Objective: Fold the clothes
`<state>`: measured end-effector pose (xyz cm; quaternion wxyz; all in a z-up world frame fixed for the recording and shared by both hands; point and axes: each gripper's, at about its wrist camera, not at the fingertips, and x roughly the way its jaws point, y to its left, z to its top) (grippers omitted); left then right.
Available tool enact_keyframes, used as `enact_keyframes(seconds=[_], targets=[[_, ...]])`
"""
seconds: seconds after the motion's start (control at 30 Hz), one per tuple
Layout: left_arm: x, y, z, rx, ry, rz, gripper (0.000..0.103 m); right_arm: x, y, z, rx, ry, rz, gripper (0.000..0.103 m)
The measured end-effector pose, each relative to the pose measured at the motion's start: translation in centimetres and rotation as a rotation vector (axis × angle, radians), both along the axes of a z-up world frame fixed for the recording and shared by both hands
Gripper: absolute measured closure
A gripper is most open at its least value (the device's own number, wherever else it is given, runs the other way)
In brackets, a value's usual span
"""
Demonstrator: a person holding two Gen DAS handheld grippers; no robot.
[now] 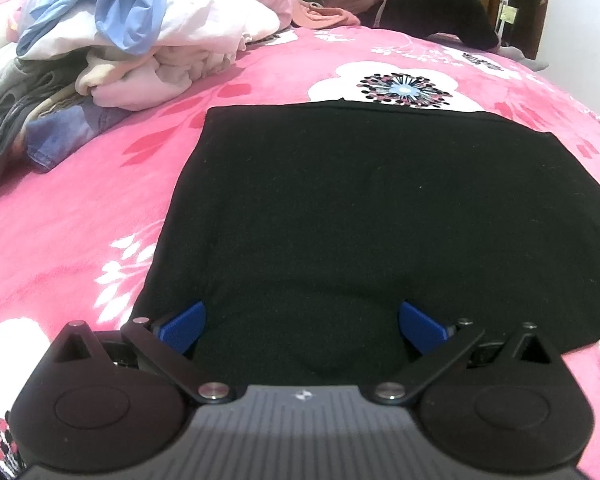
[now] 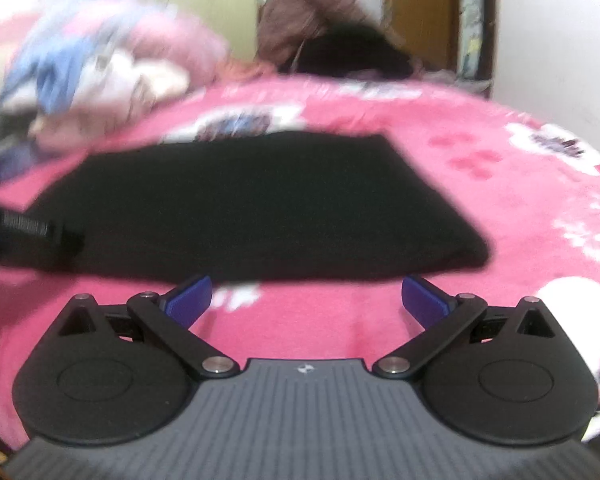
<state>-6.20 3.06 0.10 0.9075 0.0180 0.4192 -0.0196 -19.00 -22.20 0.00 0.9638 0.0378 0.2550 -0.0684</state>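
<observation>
Black folded garment lies flat on the pink floral bedspread — the left hand-held gripper hovers over its near edge, released. Right wrist view, blurred: right hand-held gripper spread wide, empty, just short of the garment.

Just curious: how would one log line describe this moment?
left tool: open over black garment | right tool: open, short of its edge | pink floral blanket

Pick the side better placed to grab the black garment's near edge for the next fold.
Left, probably. The left tongs are open right over the black garment, with cloth between the pads. The right tongs are also open but sit short of its edge, over the pink blanket, and that view is blurred.
</observation>
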Motion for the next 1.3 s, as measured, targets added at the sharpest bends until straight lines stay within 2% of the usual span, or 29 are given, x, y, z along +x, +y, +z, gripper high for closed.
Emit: enact_keyframes(seconds=[0.1, 0.17, 0.27, 0.4, 0.57, 0.7, 0.8, 0.97, 1.13, 1.3], targets=[[-0.5, 0.4, 0.1, -0.015, -0.032, -0.010, 0.000, -0.6, -2.6, 0.0, 0.047, 0.011, -0.062, 0.001], [-1.3, 1.3, 0.8, -0.061, -0.069, -0.022, 0.000, -1.1, -4.2, 0.0, 0.095, 0.017, -0.093, 0.001], [-3.3, 3.8, 2.3, -0.142, -0.163, -0.026, 0.000, -1.4, -4.2, 0.5, 0.110, -0.014, -0.057, 0.002], [-4.9, 8.3, 3.6, -0.183, -0.222, 0.051, 0.000, -0.4, -0.1, 1.6, 0.030, -0.066, 0.136, 0.002], [-5.3, 14.0, 3.1, -0.219, -0.184, 0.207, 0.002, 2.0, 8.6, 2.5, -0.100, -0.113, 0.454, 0.005], [-5.6, 16.8, 2.3, -0.274, -0.168, 0.268, 0.006, 3.0, 15.7, 2.4, -0.242, -0.154, 0.675, 0.010], [-5.8, 17.7, 2.1, -0.275, -0.176, 0.279, 0.006, 3.5, 20.2, 1.9, -0.366, -0.156, 0.800, 0.018], [-6.2, 18.8, 1.6, -0.309, -0.176, 0.284, 0.006, 4.5, 25.0, 0.8, -0.527, -0.109, 0.919, 0.035], [-6.3, 20.1, 1.1, -0.360, -0.177, 0.306, 0.010, 5.3, 27.6, 0.0, -0.611, -0.063, 0.974, 0.046], [-6.5, 20.9, 0.8, -0.393, -0.184, 0.331, 0.016, 6.1, 29.0, -0.5, -0.637, -0.039, 0.977, 0.065]])
